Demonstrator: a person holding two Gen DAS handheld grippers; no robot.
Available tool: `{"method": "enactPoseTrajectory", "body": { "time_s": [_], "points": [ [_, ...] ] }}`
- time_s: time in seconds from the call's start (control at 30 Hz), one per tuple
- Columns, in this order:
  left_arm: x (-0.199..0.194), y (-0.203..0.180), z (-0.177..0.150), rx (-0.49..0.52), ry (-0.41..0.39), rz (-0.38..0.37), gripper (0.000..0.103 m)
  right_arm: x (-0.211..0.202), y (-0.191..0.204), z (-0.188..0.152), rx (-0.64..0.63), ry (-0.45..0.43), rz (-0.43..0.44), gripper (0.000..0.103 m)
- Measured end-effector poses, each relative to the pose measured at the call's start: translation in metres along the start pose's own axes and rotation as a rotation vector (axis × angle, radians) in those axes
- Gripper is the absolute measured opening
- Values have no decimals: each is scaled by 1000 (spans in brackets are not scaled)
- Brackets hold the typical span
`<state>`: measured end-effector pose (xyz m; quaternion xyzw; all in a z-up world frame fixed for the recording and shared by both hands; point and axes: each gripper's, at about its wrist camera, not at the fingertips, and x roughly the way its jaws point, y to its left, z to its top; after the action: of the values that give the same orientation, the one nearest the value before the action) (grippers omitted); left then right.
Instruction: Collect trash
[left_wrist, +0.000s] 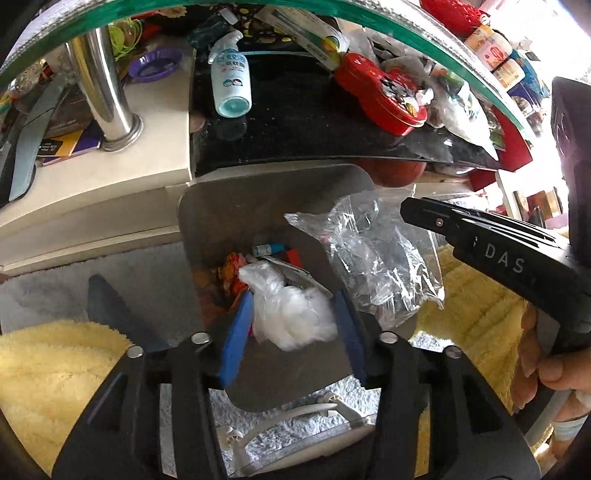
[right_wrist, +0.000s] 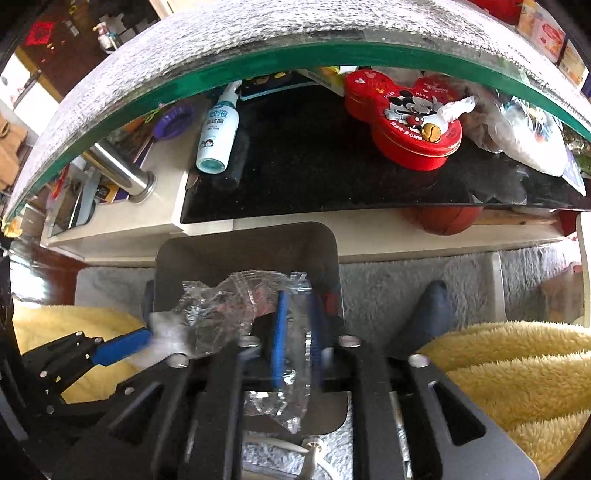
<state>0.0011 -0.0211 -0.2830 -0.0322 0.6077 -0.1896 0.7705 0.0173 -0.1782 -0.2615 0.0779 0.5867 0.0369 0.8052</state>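
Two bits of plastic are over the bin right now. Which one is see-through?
The crinkled clear wrapper at the right gripper is see-through. The other, a milky white plastic wad between the left gripper's blue pads, is opaque.

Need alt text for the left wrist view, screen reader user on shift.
The left gripper, blue pads apart, hangs over a grey trash bin with a crumpled white plastic wad between its fingers. The right gripper holds a clear plastic bag above the bin's far side; a cluttered table shelf lies beyond.
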Motion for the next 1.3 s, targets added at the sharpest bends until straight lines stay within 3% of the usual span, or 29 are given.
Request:
{"method": "enactPoseTrajectory", "body": {
  "time_s": [0.03, 0.13, 0.2, 0.37, 0.53, 0.77, 1.03, 1.3],
  "points": [
    [-2, 0, 0, 1, -6, 12, 49, -2, 0, 1, 2, -8, 2, 39],
    [-9, 0, 2, 2, -31, 38, 58, -7, -1, 4, 9, -22, 11, 46],
    [-16, 1, 4, 0, -53, 58, 67, -12, -2, 6, 11, -34, 13, 58],
    [-42, -1, 8, 14, -121, 98, 93, -38, -3, 12, 13, -115, -2, 100],
    [-80, -7, 14, 42, -212, 127, 95, -80, -6, 21, 9, -221, -26, 100],
    [-153, -21, 21, 54, -421, 187, 95, -159, -4, 24, -32, -462, -138, 100],
    [-229, -37, 25, 56, -645, 211, 95, -209, 0, 22, -12, -597, -168, 100],
    [-284, -51, 26, 59, -804, 262, 95, -266, 10, 20, -18, -737, -193, 100]
  ]
}}
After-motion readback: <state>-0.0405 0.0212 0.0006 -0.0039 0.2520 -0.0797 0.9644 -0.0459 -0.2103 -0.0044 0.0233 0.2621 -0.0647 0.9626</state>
